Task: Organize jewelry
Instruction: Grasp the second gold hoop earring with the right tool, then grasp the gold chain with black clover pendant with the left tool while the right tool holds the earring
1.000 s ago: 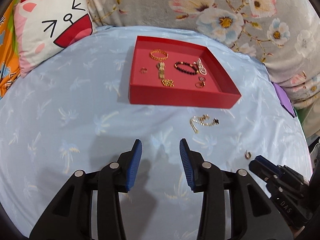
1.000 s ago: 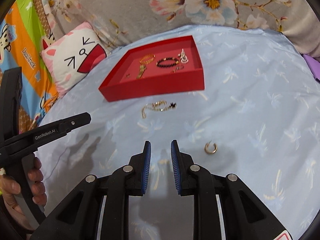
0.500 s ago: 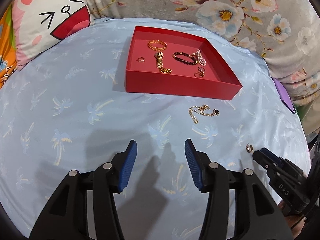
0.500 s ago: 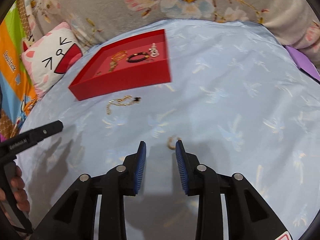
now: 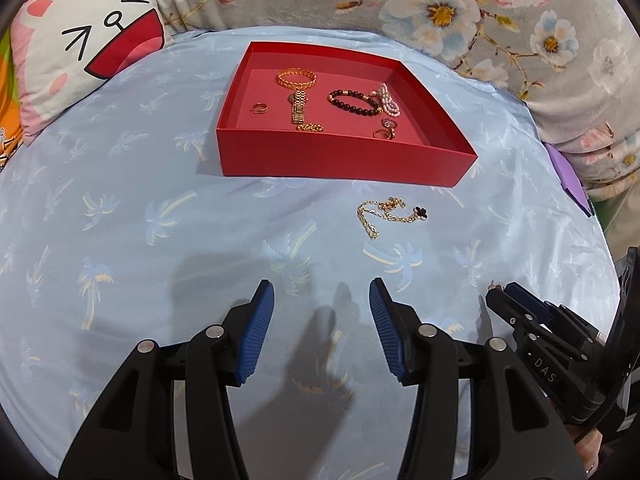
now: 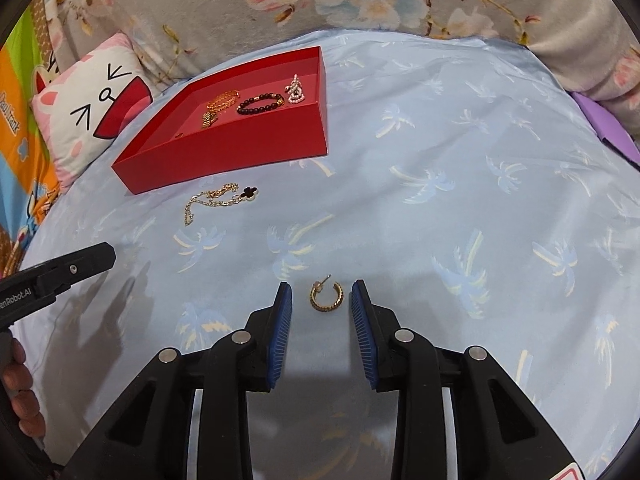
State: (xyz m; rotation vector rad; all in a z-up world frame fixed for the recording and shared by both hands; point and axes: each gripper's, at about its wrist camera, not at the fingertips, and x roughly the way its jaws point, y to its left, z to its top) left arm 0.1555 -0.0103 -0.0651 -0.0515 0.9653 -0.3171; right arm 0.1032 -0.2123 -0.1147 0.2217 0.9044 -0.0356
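A red tray (image 5: 340,162) (image 6: 224,152) on the blue sheet holds several pieces of jewelry: gold bracelets, a dark bead bracelet (image 5: 354,103), a pearl piece and rings. A gold chain with a black clover charm (image 5: 390,214) (image 6: 220,200) lies on the sheet in front of the tray. A gold hoop earring (image 6: 327,295) lies between the open fingers of my right gripper (image 6: 322,300), not gripped. My left gripper (image 5: 322,300) is open and empty above the sheet, short of the chain. The right gripper (image 5: 504,298) shows at the lower right of the left wrist view.
A cat-face pillow (image 5: 84,40) lies at the far left. A floral blanket (image 5: 440,4) runs along the back. A purple object (image 6: 608,128) sits at the right edge. The left gripper's finger (image 6: 76,266) enters the right wrist view from the left.
My right gripper has shifted right and forward and opened wider, so the hoop earring now lies between its fingers. My left gripper has opened wider and drawn back slightly.
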